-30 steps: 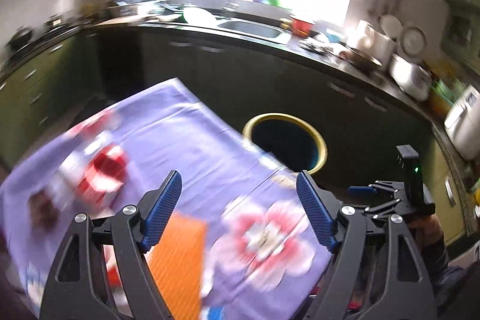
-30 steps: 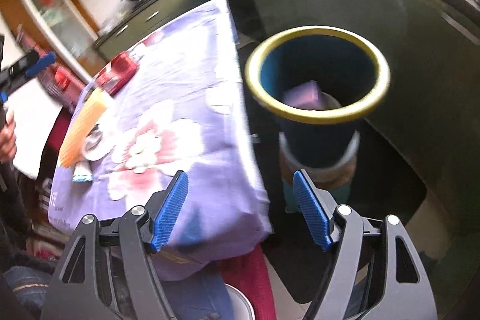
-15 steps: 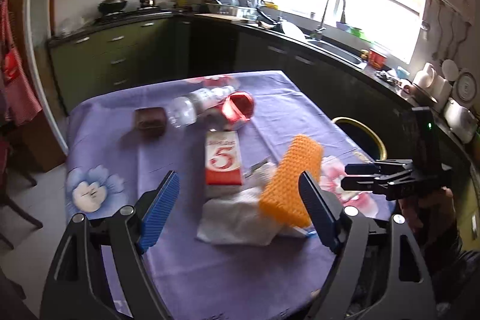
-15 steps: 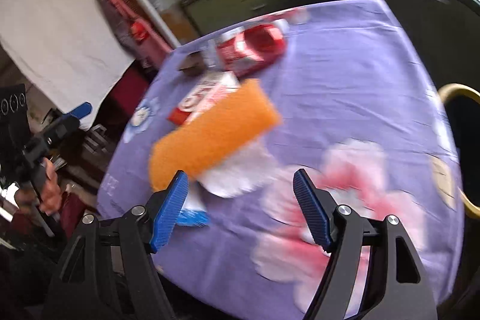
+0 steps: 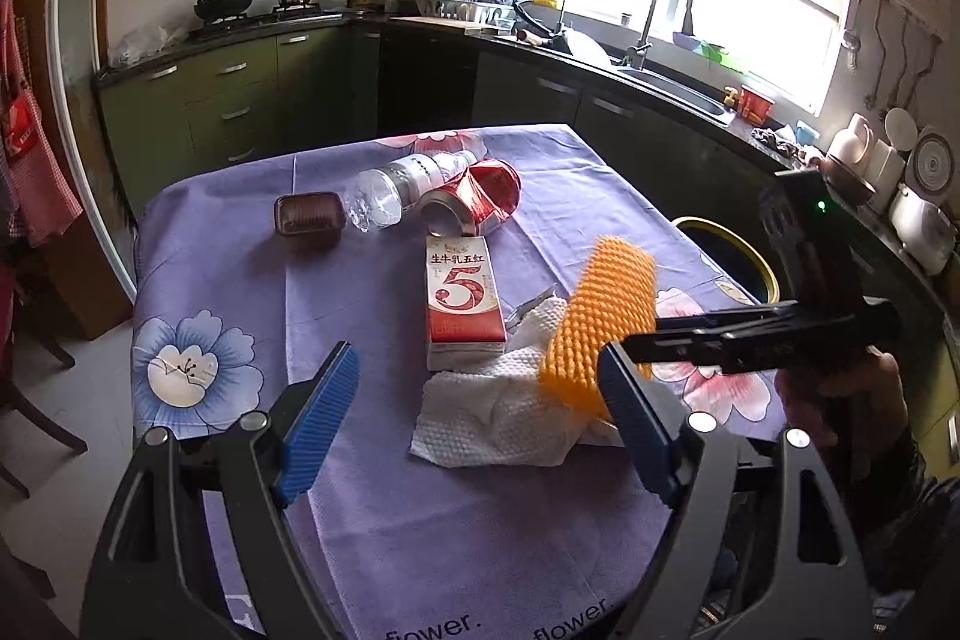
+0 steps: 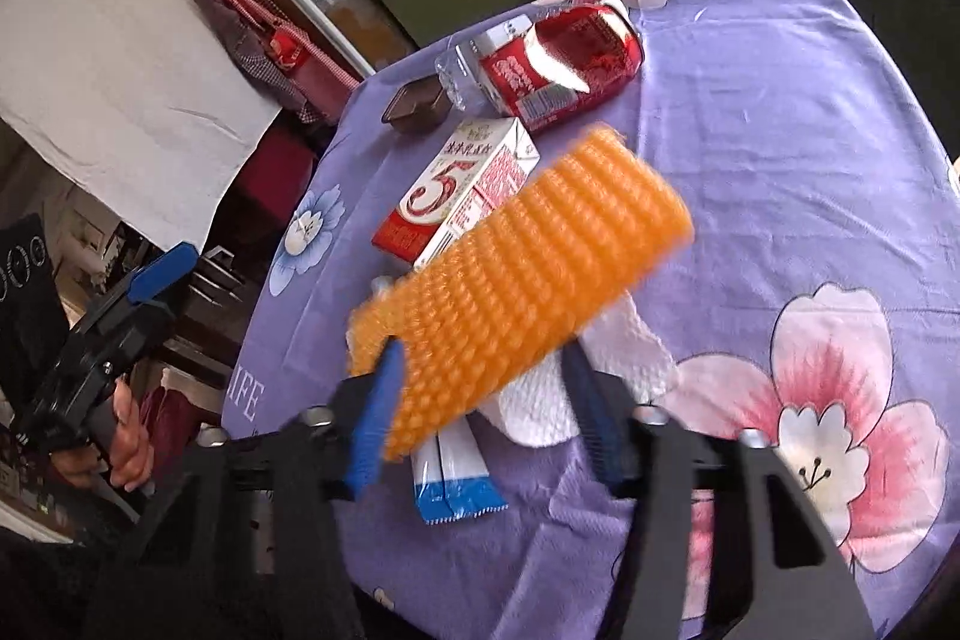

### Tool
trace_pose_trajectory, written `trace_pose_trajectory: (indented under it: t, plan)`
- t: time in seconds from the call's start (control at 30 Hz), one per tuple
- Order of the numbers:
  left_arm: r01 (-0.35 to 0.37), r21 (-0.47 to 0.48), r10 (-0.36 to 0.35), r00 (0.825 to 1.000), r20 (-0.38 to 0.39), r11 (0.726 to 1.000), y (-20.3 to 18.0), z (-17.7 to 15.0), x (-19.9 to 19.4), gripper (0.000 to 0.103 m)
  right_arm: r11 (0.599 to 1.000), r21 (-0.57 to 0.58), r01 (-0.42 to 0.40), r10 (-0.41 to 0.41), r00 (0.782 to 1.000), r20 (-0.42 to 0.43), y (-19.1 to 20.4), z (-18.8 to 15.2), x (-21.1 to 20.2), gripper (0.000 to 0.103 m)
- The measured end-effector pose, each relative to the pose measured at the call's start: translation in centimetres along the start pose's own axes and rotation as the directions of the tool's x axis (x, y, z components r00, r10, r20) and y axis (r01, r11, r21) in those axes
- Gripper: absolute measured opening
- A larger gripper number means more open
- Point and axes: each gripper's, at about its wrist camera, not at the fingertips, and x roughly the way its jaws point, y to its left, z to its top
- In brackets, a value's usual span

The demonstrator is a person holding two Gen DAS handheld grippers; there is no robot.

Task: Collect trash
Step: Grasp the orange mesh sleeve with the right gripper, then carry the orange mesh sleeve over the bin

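Note:
An orange foam net sleeve (image 6: 516,274) is held between the fingers of my right gripper (image 6: 480,400), tilted above the purple flowered tablecloth (image 6: 780,112); it also shows in the left wrist view (image 5: 600,322). Under it lie a white paper towel (image 5: 498,412) and a blue-and-white sachet (image 6: 456,484). A red-and-white milk carton (image 5: 462,298), a crushed red can (image 5: 480,202), a clear plastic bottle (image 5: 402,190) and a small brown tray (image 5: 309,214) lie further back. My left gripper (image 5: 474,424) is open and empty above the table's near edge.
A blue bin with a yellow rim (image 5: 732,250) stands beside the table's right side, below the dark kitchen counter with a sink (image 5: 672,82). A wooden chair (image 5: 30,400) is at the left. Green cabinets (image 5: 228,100) run along the back.
Both views have swung from the bin back to the table. My right gripper has narrowed from open onto the orange foam sleeve and lifted it off the paper towel.

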Motion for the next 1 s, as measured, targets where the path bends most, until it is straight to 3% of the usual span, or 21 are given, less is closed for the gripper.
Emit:
trace_pose_trajectory:
  t: [0.03, 0.17, 0.23, 0.57, 0.7, 0.83, 1.0]
  plan:
    - [-0.004, 0.005, 0.004, 1.0, 0.003, 1.0, -0.1, 0.0, -0.1, 0.077, 1.0, -0.004, 0.004, -0.004, 1.0, 0.012, 0.1, 0.1, -0.1, 0.04]
    - [-0.01, 0.017, 0.01, 1.0, 0.011, 1.0, -0.4, 0.1, -0.5, 0.077, 0.999, -0.023, 0.026, -0.024, 0.997, 0.074, 0.2, 0.2, -1.5, 0.019]
    - [-0.007, 0.02, 0.007, 1.0, 0.012, 1.0, -0.6, 0.1, -0.5, 0.077, 0.999, -0.036, 0.039, -0.035, 0.994, 0.106, 0.3, 0.3, -2.3, 0.015]
    - [-0.006, 0.045, 0.006, 1.0, 0.0, 0.999, -1.5, 0.0, -0.3, 0.077, 0.991, -0.086, 0.107, -0.082, 0.963, 0.255, 1.1, -0.1, -7.7, 0.014]
    - [-0.008, 0.062, 0.008, 1.0, -0.006, 0.998, -2.0, 0.1, -0.3, 0.077, 0.985, -0.043, 0.168, -0.145, 0.935, 0.324, -0.6, -0.3, -10.8, 0.014]
    - [-0.006, 0.07, 0.007, 1.0, -0.017, 0.998, -2.3, 0.1, 0.2, 0.078, 0.966, 0.052, 0.253, -0.254, 0.892, 0.375, -4.2, -0.8, -14.6, 0.014]
    - [0.004, 0.083, -0.001, 0.999, -0.033, 0.997, -3.3, 0.4, 1.0, 0.078, 0.896, 0.196, 0.399, -0.444, 0.806, 0.391, -10.3, -1.7, -18.8, 0.014]
